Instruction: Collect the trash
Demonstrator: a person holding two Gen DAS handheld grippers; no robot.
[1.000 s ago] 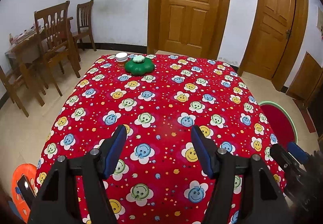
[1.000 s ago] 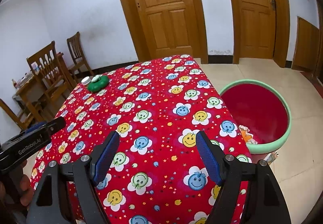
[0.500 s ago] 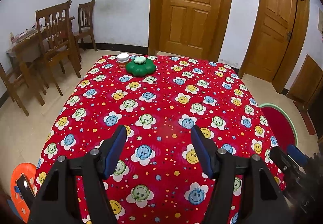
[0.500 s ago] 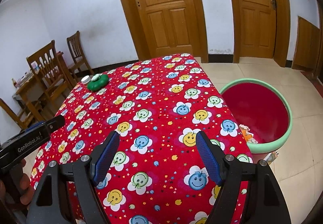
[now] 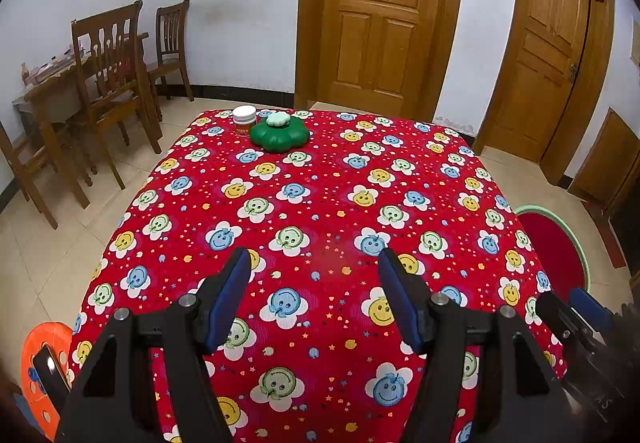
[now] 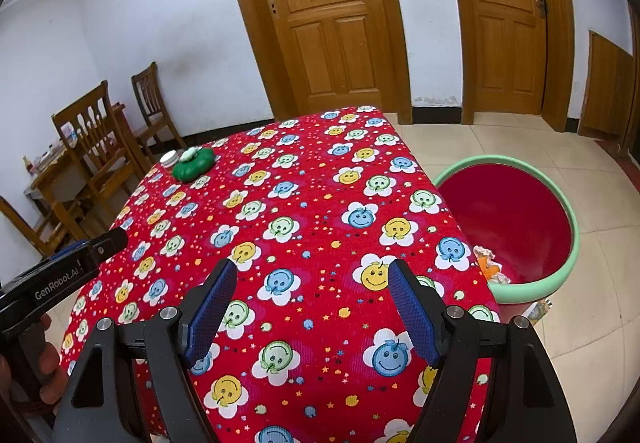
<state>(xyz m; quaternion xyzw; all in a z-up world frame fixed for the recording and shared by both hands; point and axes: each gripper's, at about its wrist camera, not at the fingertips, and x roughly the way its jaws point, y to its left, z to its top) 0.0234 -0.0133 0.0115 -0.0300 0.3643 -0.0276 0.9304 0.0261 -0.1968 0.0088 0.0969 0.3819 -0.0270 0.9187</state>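
A table under a red smiley-flower cloth (image 5: 320,211) (image 6: 304,227) fills both views. My left gripper (image 5: 314,263) hovers open over its near part, nothing between the blue pads. My right gripper (image 6: 308,271) is open too, over the near right corner. On the floor to the right stands a red basin with a green rim (image 6: 516,219) (image 5: 560,247), with crumpled scraps of trash (image 6: 490,263) lying at its near edge. At the far left corner of the table sit a green flower-shaped container (image 5: 280,135) (image 6: 194,165) and a small white-lidded jar (image 5: 244,119) (image 6: 169,158).
Wooden chairs and a side table (image 5: 104,83) stand at the left wall. Two wooden doors (image 5: 380,15) are behind the table. An orange stool (image 5: 44,363) with a phone on it is at the lower left. A small scrap (image 6: 538,309) lies on the floor beside the basin.
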